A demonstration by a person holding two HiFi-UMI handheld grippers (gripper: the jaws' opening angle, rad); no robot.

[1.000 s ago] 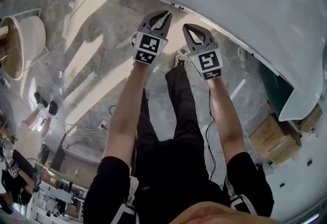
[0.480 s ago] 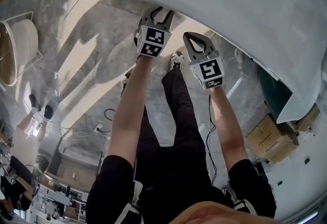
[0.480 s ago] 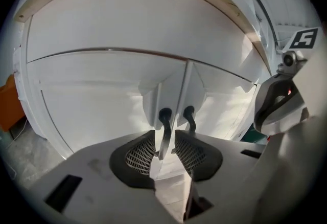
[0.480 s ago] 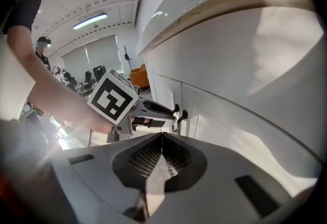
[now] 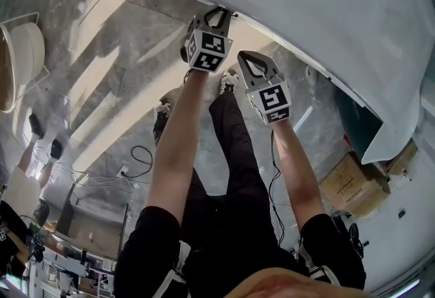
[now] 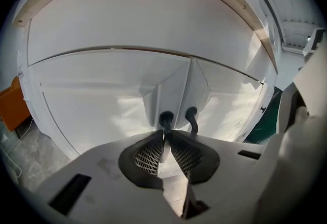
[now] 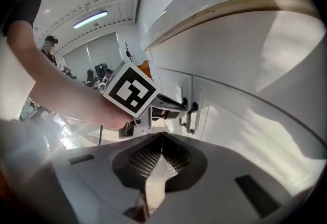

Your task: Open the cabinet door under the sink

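A white sink counter (image 5: 306, 11) overhangs the white cabinet under it. In the left gripper view two cabinet doors meet at a seam: the left door (image 6: 97, 105) and the right door (image 6: 230, 100), each with a dark handle. My left gripper (image 6: 164, 134) is shut, and its tips rest right at the left handle (image 6: 166, 118), not around it. The right handle (image 6: 192, 118) is free. In the head view the left gripper (image 5: 216, 13) reaches under the counter's edge. My right gripper (image 5: 246, 58) hangs shut and empty a little behind it. From the right gripper view the left gripper (image 7: 180, 103) meets the handles (image 7: 191, 115).
The person's legs (image 5: 231, 154) stand below the grippers on the marble floor. Cardboard boxes (image 5: 353, 184) and a green panel (image 5: 350, 109) lie to the right. Cables (image 5: 136, 154) trail on the floor at left, by a round white basin (image 5: 20, 58). An orange object (image 6: 13, 108) sits left of the cabinet.
My left gripper has moved forward under the counter's edge up to the left door handle. My right gripper has drifted slightly forward and left, still shut.
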